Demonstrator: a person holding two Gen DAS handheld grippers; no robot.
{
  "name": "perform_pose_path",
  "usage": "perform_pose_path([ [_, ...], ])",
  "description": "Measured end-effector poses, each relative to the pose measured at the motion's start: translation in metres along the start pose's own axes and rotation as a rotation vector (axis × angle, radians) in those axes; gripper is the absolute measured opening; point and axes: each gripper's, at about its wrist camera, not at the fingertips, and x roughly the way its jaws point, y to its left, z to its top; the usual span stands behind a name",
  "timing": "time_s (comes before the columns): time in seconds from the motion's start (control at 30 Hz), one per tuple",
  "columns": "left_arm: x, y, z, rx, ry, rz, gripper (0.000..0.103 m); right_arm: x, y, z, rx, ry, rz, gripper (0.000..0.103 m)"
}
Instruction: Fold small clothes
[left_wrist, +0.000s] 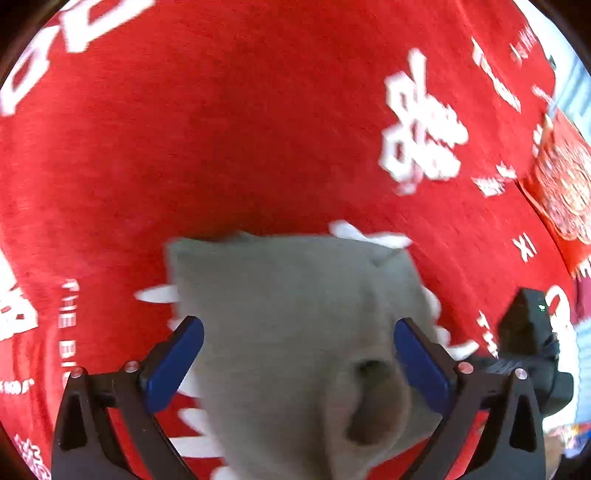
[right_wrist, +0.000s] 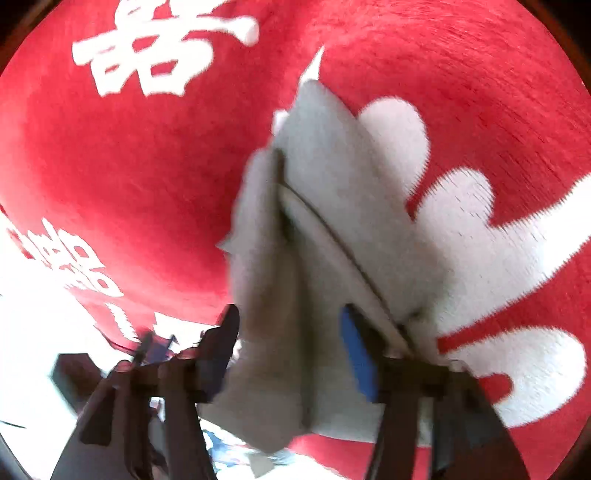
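A small grey garment (left_wrist: 295, 314) lies on a red cloth with white print (left_wrist: 221, 129). In the left wrist view it sits between the open blue-padded fingers of my left gripper (left_wrist: 299, 354), with a bunched fold near the right pad. The other gripper's black body (left_wrist: 528, 332) shows at the right edge. In the right wrist view the grey garment (right_wrist: 314, 240) is folded in layers and runs up between the fingers of my right gripper (right_wrist: 291, 332). The jaws stand apart, and the view is blurred by motion.
The red cloth (right_wrist: 129, 166) bears white characters and petal shapes. A second red patterned cloth (left_wrist: 561, 184) lies at the far right in the left wrist view. A bright white area (right_wrist: 44, 314) lies at the lower left in the right wrist view.
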Motion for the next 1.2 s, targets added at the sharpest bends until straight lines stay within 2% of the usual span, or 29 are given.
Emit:
perform_pose_path([
  [0.07, -0.002, 0.020, -0.004, -0.036, 0.029, 0.035, 0.103, 0.003, 0.002, 0.008, 0.000, 0.023, -0.008, 0.063],
  [0.13, 0.005, 0.036, -0.008, -0.075, 0.065, 0.043, 0.103, 0.014, 0.008, 0.014, -0.022, 0.078, -0.057, 0.063],
  [0.23, 0.020, 0.075, -0.022, -0.171, 0.144, 0.044, 0.103, 0.039, 0.025, 0.020, -0.120, 0.148, -0.146, 0.065],
  [0.33, 0.046, 0.101, -0.038, -0.250, 0.227, 0.087, 0.103, 0.060, 0.043, 0.025, -0.210, 0.218, -0.193, 0.065],
  [0.43, 0.052, 0.116, -0.047, -0.286, 0.223, 0.115, 0.103, 0.077, 0.049, 0.028, -0.254, 0.246, -0.232, 0.064],
  [0.47, 0.053, 0.120, -0.050, -0.300, 0.223, 0.102, 0.103, 0.081, 0.051, 0.030, -0.273, 0.247, -0.253, 0.045],
  [0.5, 0.054, 0.123, -0.052, -0.310, 0.221, 0.097, 0.103, 0.085, 0.055, 0.030, -0.299, 0.244, -0.299, 0.014],
  [0.53, 0.055, 0.125, -0.054, -0.315, 0.219, 0.099, 0.103, 0.086, 0.063, 0.028, -0.332, 0.239, -0.328, 0.014],
  [0.67, 0.066, 0.118, -0.056, -0.302, 0.246, 0.111, 0.103, 0.054, 0.104, 0.017, -0.525, 0.176, -0.278, 0.014],
  [0.77, 0.059, 0.106, -0.048, -0.268, 0.208, 0.091, 0.103, 0.031, 0.111, 0.022, -0.562, 0.133, -0.258, 0.014],
  [0.87, 0.055, 0.087, -0.043, -0.206, 0.181, 0.076, 0.103, 0.016, 0.088, 0.037, -0.520, 0.086, -0.333, 0.014],
  [0.9, 0.057, 0.079, -0.043, -0.182, 0.182, 0.071, 0.103, 0.012, 0.072, 0.046, -0.491, 0.068, -0.384, 0.014],
  [0.97, 0.066, 0.067, -0.045, -0.155, 0.200, 0.071, 0.103, 0.011, 0.049, 0.057, -0.425, 0.094, -0.431, 0.018],
  [1.0, 0.072, 0.062, -0.048, -0.150, 0.212, 0.061, 0.103, 0.010, 0.034, 0.062, -0.368, 0.111, -0.431, 0.023],
  [1.07, 0.083, 0.060, -0.050, -0.158, 0.223, 0.054, 0.103, 0.004, 0.028, 0.063, -0.332, 0.091, -0.395, 0.027],
  [1.2, 0.082, 0.066, -0.053, -0.199, 0.233, 0.043, 0.103, -0.011, 0.039, 0.053, -0.384, 0.091, -0.472, 0.033],
])
